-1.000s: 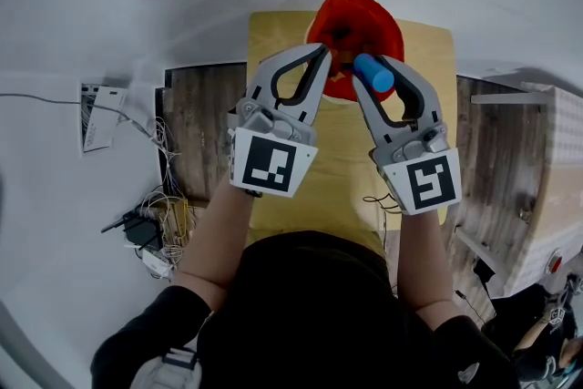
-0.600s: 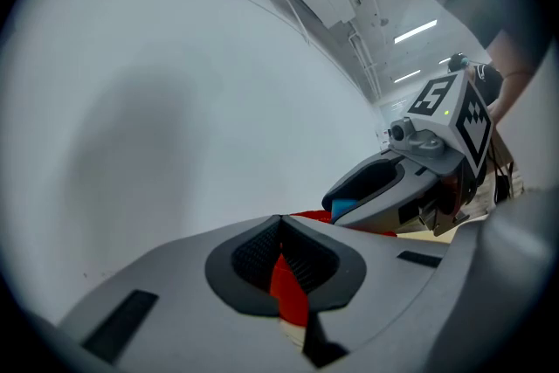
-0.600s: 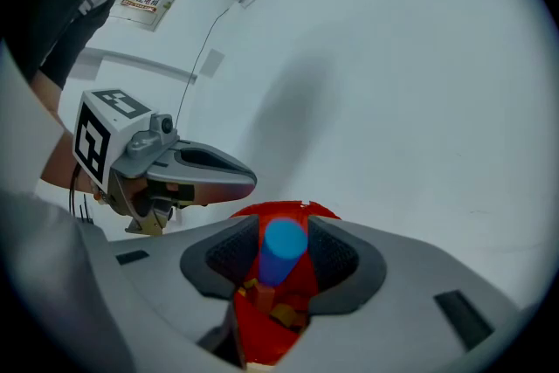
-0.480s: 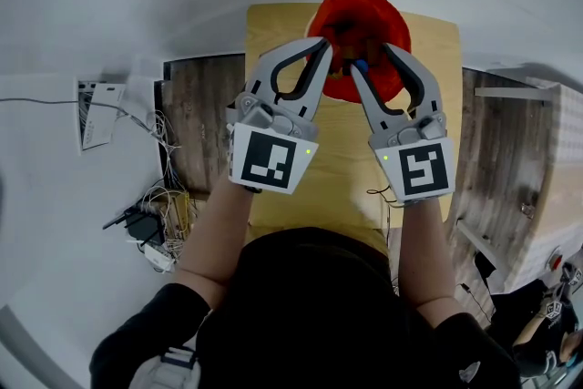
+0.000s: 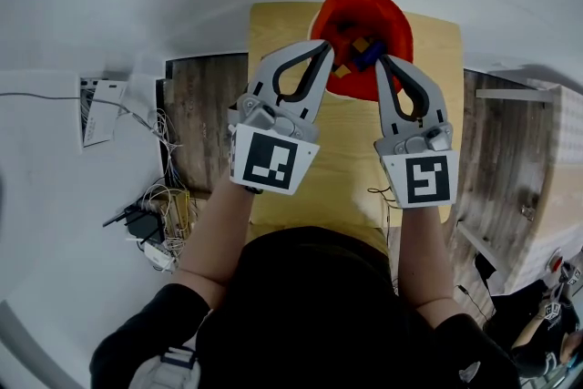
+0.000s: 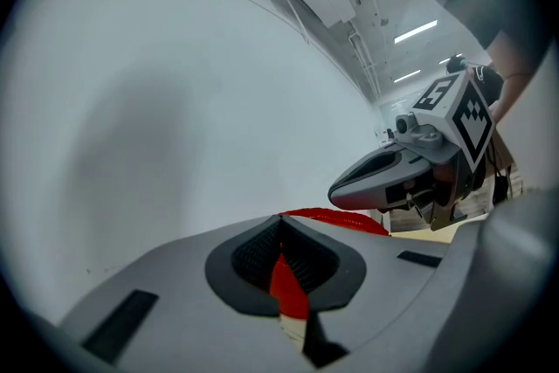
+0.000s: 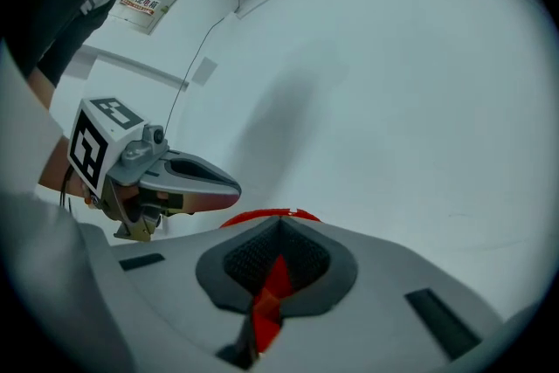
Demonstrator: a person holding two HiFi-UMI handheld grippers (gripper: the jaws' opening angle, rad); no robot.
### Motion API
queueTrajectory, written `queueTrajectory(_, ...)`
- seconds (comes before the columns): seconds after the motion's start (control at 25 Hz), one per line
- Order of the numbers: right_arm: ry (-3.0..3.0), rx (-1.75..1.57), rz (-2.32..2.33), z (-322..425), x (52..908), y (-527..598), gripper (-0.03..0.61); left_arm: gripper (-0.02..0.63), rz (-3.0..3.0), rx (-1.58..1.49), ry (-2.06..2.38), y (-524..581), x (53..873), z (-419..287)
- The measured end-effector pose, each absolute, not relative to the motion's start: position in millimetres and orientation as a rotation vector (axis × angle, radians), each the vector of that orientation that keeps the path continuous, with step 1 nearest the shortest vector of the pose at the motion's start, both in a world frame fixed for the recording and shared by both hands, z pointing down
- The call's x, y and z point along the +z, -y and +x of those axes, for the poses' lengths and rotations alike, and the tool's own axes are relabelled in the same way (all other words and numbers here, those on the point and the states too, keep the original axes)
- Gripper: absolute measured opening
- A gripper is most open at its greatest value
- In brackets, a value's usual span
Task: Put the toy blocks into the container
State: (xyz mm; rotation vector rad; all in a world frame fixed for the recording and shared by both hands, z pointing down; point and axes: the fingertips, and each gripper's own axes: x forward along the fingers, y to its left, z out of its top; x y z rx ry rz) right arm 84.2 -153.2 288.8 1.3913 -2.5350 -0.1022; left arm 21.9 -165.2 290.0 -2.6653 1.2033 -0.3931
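landing in the red container (image 5: 351, 0), just ahead of the right gripper (image 5: 382, 61), goes the blue block (image 5: 368, 55) it carried a second ago; its jaws have snapped together, empty. the left gripper (image 5: 322, 47), alongside, is pinched closed and empty too. one more block stowed.

Bare tabletop (image 5: 346, 168) free on the near side; red container (image 5: 355, 5) filling the far end.

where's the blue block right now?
Head view: the blue block lies inside the red container at the far end of the wooden table, toward the container's right near side, next to a yellow block.
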Motion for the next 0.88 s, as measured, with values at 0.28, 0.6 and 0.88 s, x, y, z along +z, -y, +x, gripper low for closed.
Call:
queueTrajectory(0.28,2.535,-0.124,1.393,84.7,281.3,149.8,0.028,0.009,-2.656,-0.391,-1.191,159.9,285.2,22.9)
queueTrajectory(0.6,2.564,-0.154,1.393,75.4,267.9,125.0,0.028,0.009,-2.64,-0.381,-1.193,140.1,274.8,15.8)
queueTrajectory(0.88,2.604,-0.152,1.369,56.3,259.3,97.4,0.028,0.009,-2.641,-0.356,-1.205,116.8,267.5,3.8)
